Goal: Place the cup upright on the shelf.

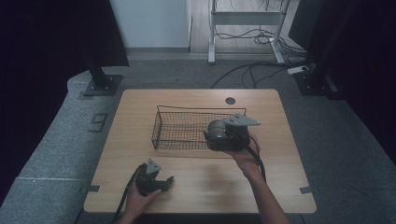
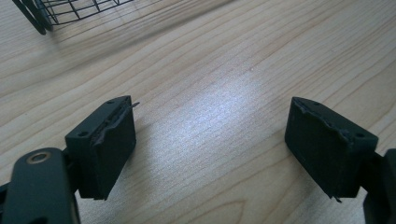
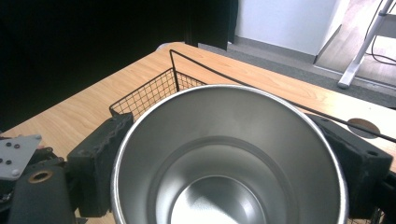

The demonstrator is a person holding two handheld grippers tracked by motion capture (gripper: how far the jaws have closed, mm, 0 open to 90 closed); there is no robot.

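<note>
Cup [image 3: 229,158], steel, sits pinched in the right hand-held gripper [image 3: 229,154] above the wire basket [image 1: 187,128]; left hand-held gripper [image 2: 210,140] rests spread on the desk [image 2: 210,70].

The high view looks forward and down from above the near edge of the bench [image 1: 196,186], taking in its whole top and the floor beyond. The left gripper view sits low and very close to the bench, looking along its fingers [image 2: 105,144] across bare wood toward a corner of the wire basket [image 2: 56,14]. The right gripper view looks steeply down from very near into a steel cup [image 3: 229,158], facing the far left corner. All three views share the basket and the wooden top.
</note>
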